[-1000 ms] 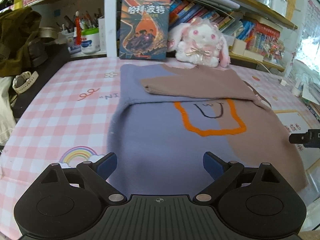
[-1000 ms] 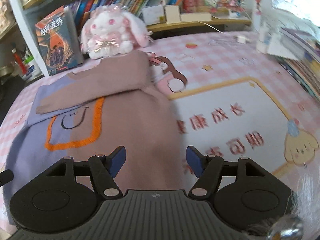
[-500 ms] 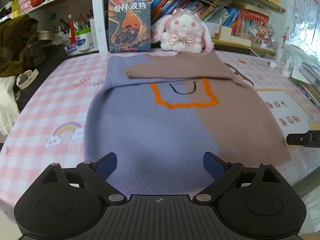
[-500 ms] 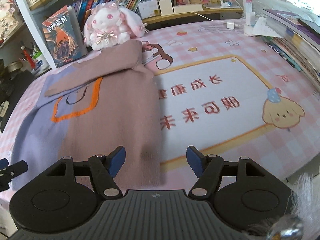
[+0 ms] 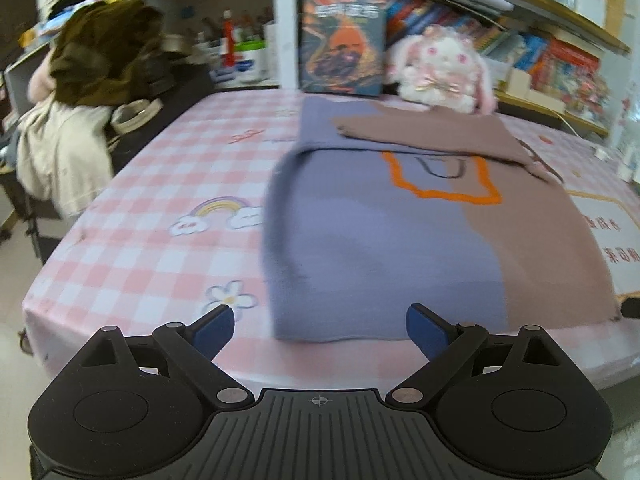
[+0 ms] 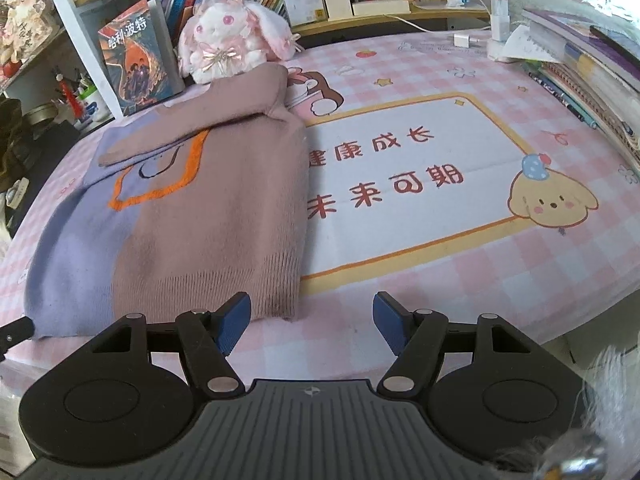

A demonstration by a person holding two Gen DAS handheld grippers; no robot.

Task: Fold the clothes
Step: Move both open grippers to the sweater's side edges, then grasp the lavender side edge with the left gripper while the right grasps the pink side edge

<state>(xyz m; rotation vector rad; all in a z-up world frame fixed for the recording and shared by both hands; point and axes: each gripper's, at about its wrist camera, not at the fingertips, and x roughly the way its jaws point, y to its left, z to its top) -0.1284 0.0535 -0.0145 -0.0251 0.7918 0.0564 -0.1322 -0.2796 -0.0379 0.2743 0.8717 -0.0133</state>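
So on the far left there's a chair piled with a cream jacket and a brown coat, just off the table with the pink checked cloth. Left gripper is spread wide with nothing in it, hanging just short of the table's near edge, right in front of the sweater's hem, not touching it.

The sweater lies flat on the cloth, hem toward the grippers, collar toward the shelves. It's half lavender, half dusty brown, with an orange outline in the middle. The lavender sleeve is folded in along the left side, and the brown sleeve is folded across the chest near the top. The left view is pretty blurry, so the finer knit detail only shows in the right one.

Behind the collar a book stands upright against the shelf post, and just right of it sits a plush bunny, about touching the sweater's top edge.

Right gripper is wide too and empty, just off the sweater's right hem corner. Beside the sweater the cloth has a yellow-framed panel with red characters and a cartoon puppy. Far right there's a stack of books at the table edge.
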